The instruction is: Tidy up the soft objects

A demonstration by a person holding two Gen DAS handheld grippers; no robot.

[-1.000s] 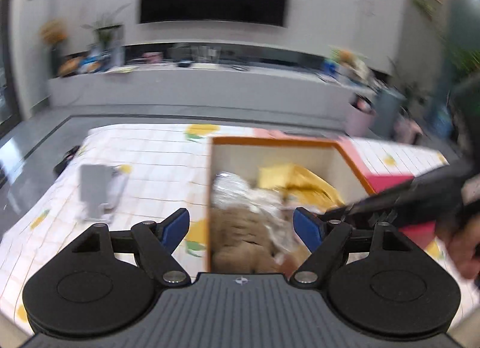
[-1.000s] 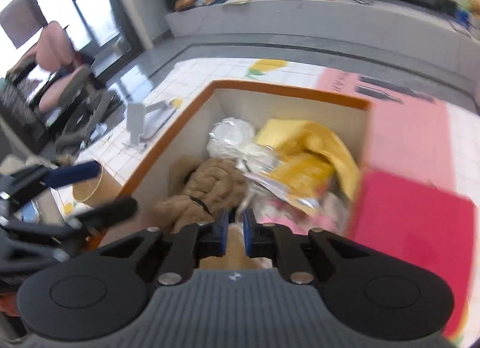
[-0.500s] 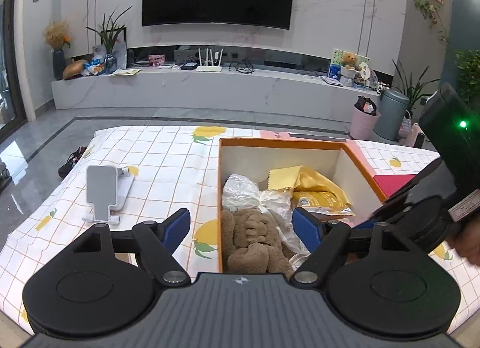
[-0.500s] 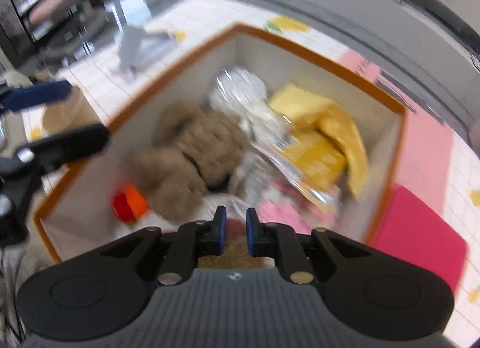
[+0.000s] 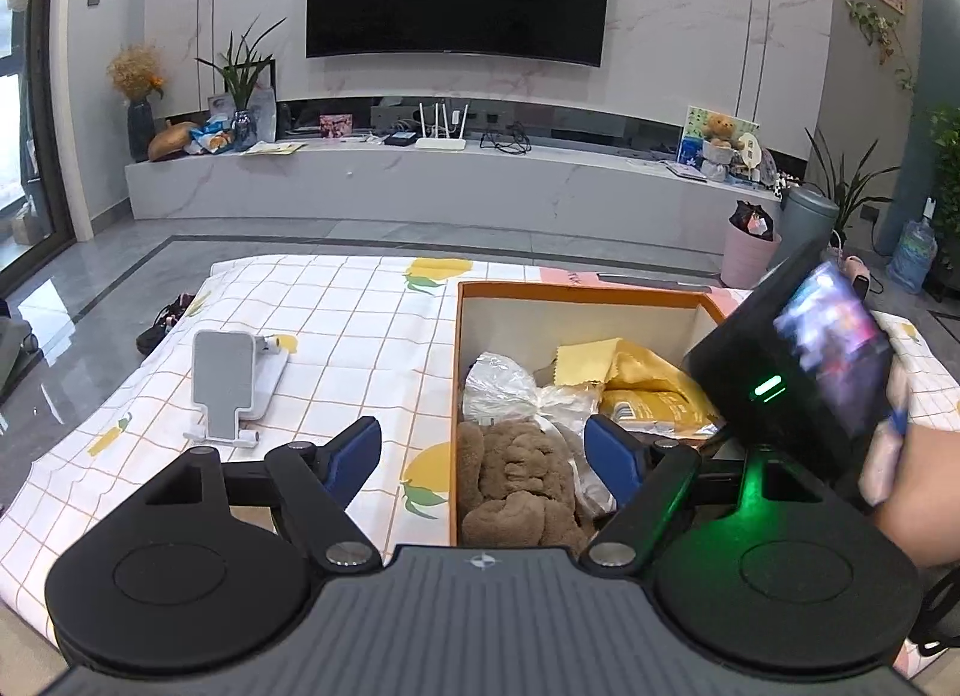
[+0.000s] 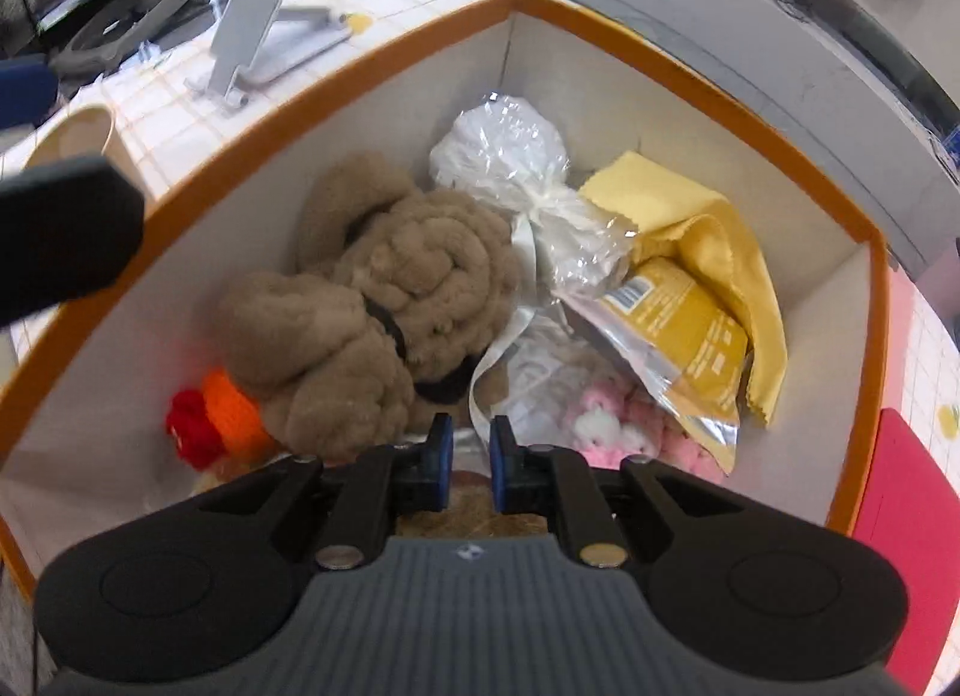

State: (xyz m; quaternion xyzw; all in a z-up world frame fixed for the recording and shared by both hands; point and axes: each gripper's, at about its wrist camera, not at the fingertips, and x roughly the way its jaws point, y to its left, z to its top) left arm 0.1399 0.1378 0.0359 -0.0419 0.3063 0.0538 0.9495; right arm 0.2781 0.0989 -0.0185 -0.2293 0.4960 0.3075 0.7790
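While the left gripper (image 5: 483,453) hangs at the near left corner of the box (image 5: 576,294), its fingers (image 5: 354,450) are spread wide with nothing between them. The box, orange-rimmed and white inside, stands on a desk (image 5: 336,312) covered by a checked cloth. Left of the box on that cloth a grey phone stand (image 5: 231,381) is propped up, and in the right wrist view a paper cup (image 6: 78,141) sits near the box's left wall. Inside the box, from left to right, lie a red and orange knitted piece (image 6: 210,426), a brown plush (image 6: 384,300), a clear plastic bag (image 6: 516,168), a yellow foil packet (image 6: 678,336) under a yellow cloth (image 6: 678,210), and a pink plush (image 6: 612,432) at the near side. The right gripper (image 6: 471,453) points down into the box over its near side, its fingers (image 6: 441,450) nearly pressed together, a narrow gap between them and nothing pinched. A hand (image 5: 918,486) holds it at the box's right.
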